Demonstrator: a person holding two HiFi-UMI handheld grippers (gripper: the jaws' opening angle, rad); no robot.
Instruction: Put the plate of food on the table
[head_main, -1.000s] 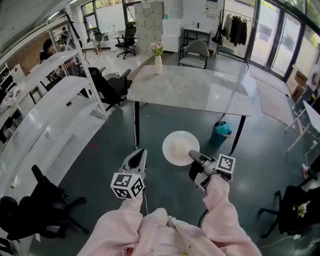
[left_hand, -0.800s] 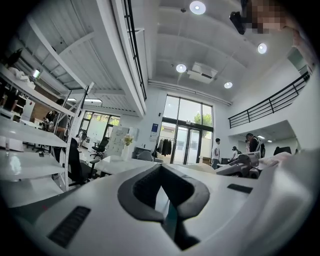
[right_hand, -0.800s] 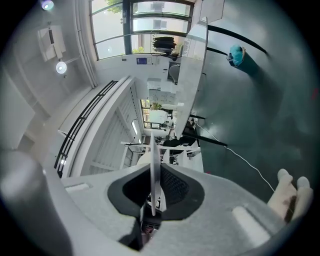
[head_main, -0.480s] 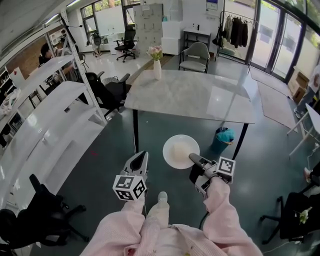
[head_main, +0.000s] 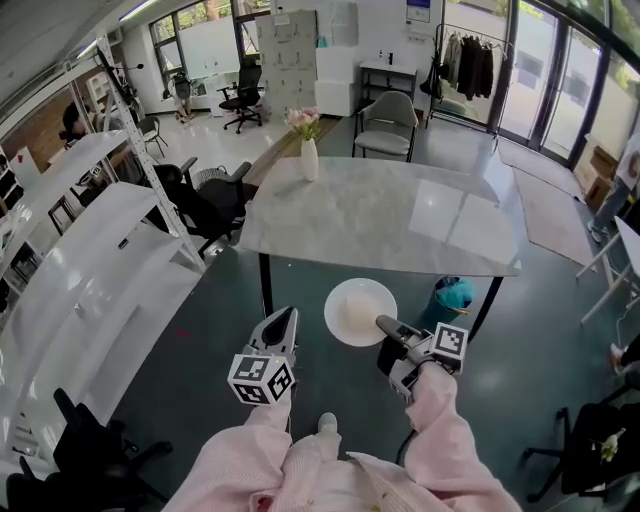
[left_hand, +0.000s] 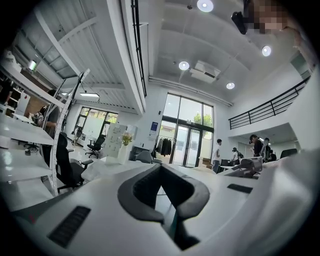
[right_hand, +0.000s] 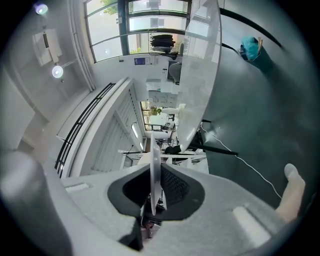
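Plate (head_main: 360, 312) carrying in the head view: the white dish, with a pale mound of food (head_main: 362, 314) at its middle, hangs over the dark floor just short of the near edge of the marble tabletop (head_main: 380, 215), not yet above it. The right gripper (head_main: 383, 325) pinches its rim on the side away from the tabletop, so the plate reaches out ahead of that gripper toward the slab. The left gripper (head_main: 280, 325) rides beside it, farther left of the plate and touching nothing. A vase of flowers (head_main: 306, 150) stands at the tabletop's far left corner, and a teal bin (head_main: 452, 293) sits under its near right edge. Compared with a second ago, the tabletop's near edge lies closer to the plate, with less floor between them. In the left gripper view, the left gripper (left_hand: 165, 200) has its jaws drawn together with nothing between. In the right gripper view, the right gripper (right_hand: 155, 192) is clamped on the plate's thin rim (right_hand: 153, 165), seen edge-on, and the tabletop (right_hand: 200, 75) rises straight ahead, so I judge that the coming move is forward and over that edge.
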